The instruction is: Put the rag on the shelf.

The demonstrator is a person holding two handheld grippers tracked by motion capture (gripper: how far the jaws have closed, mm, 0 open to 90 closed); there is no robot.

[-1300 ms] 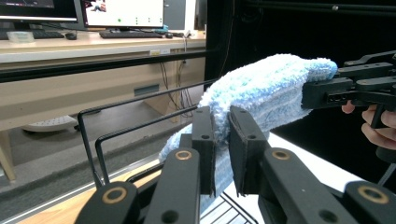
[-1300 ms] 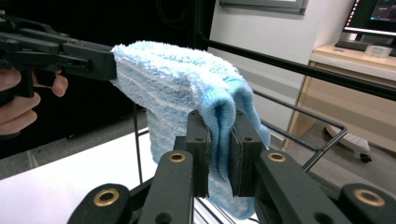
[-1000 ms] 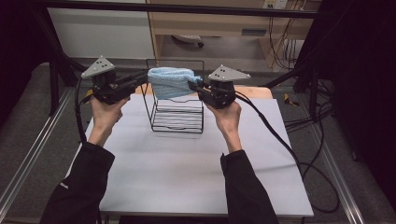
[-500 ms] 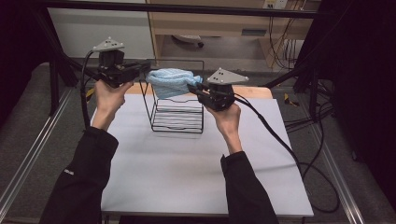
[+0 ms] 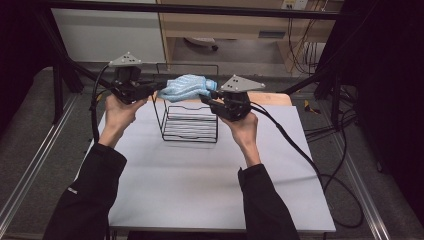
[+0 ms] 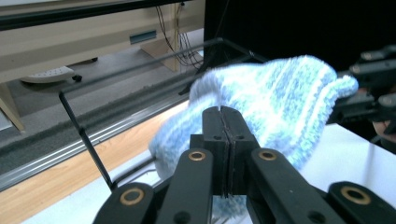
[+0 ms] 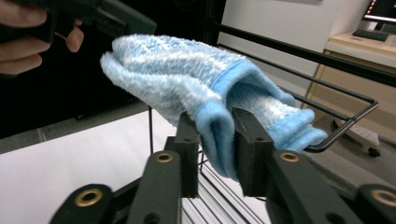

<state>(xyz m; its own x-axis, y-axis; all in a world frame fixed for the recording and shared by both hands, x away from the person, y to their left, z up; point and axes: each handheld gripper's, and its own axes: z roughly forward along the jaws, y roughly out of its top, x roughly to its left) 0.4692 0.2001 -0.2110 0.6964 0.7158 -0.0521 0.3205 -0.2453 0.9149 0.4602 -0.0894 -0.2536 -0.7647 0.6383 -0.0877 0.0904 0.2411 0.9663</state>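
Both hands raised level, left tongs (image 5: 159,88) and right tongs (image 5: 206,98) pinching sock (image 5: 186,87).

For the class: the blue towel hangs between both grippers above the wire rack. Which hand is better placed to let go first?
Probably the right. The right gripper pinches only the towel's hem and has just been opening, while the left gripper is shut tight on it above the wire rack.

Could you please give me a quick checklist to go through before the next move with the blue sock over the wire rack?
1. Left gripper fingers shut on the sock: ok, pinching its edge.
2. Right gripper gripping the cuff: ok, fabric sits between its fingers, which have just been opening.
3. Sock off the table: ok, held up between both grippers.
4. Sock above the wire rack: ok.
5. Sock free of the rack's top bar: cannot tell.
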